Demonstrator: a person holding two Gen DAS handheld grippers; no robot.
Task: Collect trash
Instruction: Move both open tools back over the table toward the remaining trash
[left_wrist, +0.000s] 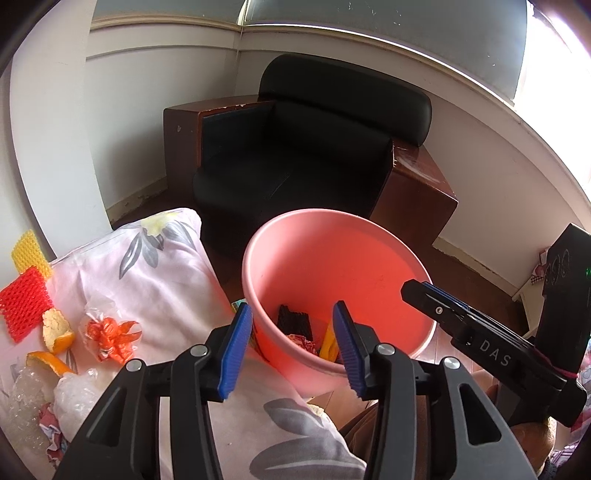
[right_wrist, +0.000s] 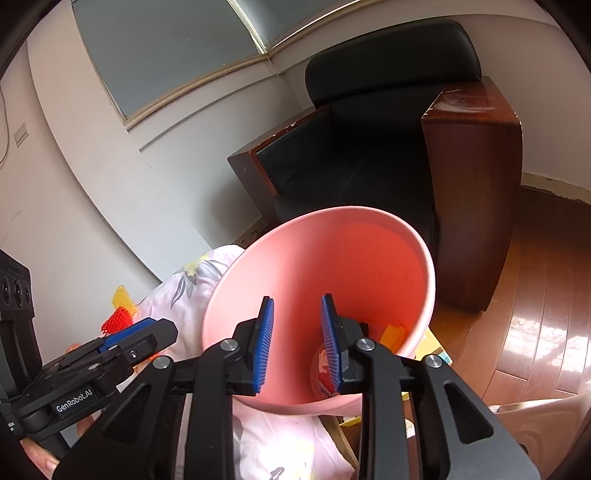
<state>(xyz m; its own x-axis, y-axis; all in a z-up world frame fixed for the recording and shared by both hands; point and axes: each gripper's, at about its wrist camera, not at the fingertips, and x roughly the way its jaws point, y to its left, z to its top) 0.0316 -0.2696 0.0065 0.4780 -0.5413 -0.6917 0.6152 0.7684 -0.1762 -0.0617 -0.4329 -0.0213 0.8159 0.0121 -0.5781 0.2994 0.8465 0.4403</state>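
Note:
A pink bin (left_wrist: 332, 240) stands beside the flowered bedding (left_wrist: 159, 280), holding a black mesh piece (left_wrist: 293, 319), a yellow scrap (left_wrist: 328, 345) and a red-white wrapper (left_wrist: 304, 343). My left gripper (left_wrist: 291, 306) is open over the bin's near left rim, nothing pressed between its blue pads. My right gripper (right_wrist: 296, 299) hangs open over the bin's mouth (right_wrist: 369, 236), empty. On the bedding lie a red foam net (left_wrist: 24, 302), a yellow foam net (left_wrist: 29, 253), orange peel (left_wrist: 55, 330), an orange-and-clear wrapper (left_wrist: 109, 334) and clear bubble plastic (left_wrist: 74, 398).
A black armchair with brown wooden arms (left_wrist: 295, 158) stands in the corner just behind the bin. Polished wood floor (right_wrist: 535, 314) runs to the right. A person's hand (right_wrist: 40, 458) holds the left gripper's handle. Crumpled paper (left_wrist: 51, 432) lies at the bedding's near left.

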